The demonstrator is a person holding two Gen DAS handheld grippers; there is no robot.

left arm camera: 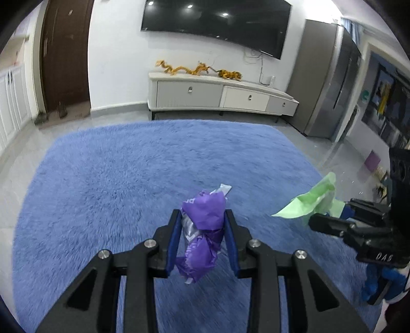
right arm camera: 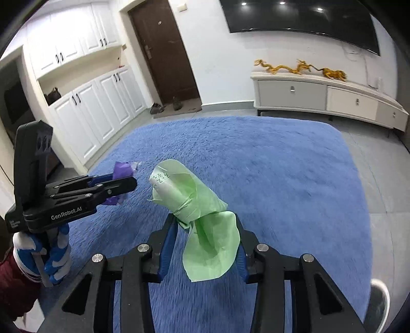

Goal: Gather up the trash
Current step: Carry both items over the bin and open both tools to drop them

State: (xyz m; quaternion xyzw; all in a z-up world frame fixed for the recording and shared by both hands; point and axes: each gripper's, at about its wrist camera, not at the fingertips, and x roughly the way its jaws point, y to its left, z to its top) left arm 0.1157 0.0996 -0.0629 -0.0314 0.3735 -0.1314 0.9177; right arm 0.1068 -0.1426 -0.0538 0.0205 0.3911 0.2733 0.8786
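**Two scraps of trash held above the blue rug**

A shaggy blue rug (left arm camera: 115, 184) fills the middle of the room and serves as the landmark here. The left gripper (left arm camera: 202, 217) is above the rug's near part, its blue-padded fingers clamped on a crumpled purple wrapper (left arm camera: 202, 230) that has a silvery inside and stands up between them. To its right, near the rug's right edge, the right gripper (right arm camera: 205, 225) is closed around a twisted green paper (right arm camera: 202, 230), whose loose end droops in front of the fingers. Both pieces are lifted clear of the pile.

Around the rug lies pale grey tiled floor (right arm camera: 379, 179). Beyond the rug's far edge a low white and grey TV cabinet (left arm camera: 217, 94) stands against a white wall, with golden dragon ornaments (left arm camera: 197, 69) on top and a large dark television (left arm camera: 217, 23) mounted above. Past the rug's far-left corner is a dark brown door (right arm camera: 164, 51), with shoes (right arm camera: 166, 106) on the floor before it. White cupboards (right arm camera: 97, 102) line the wall left of the rug.
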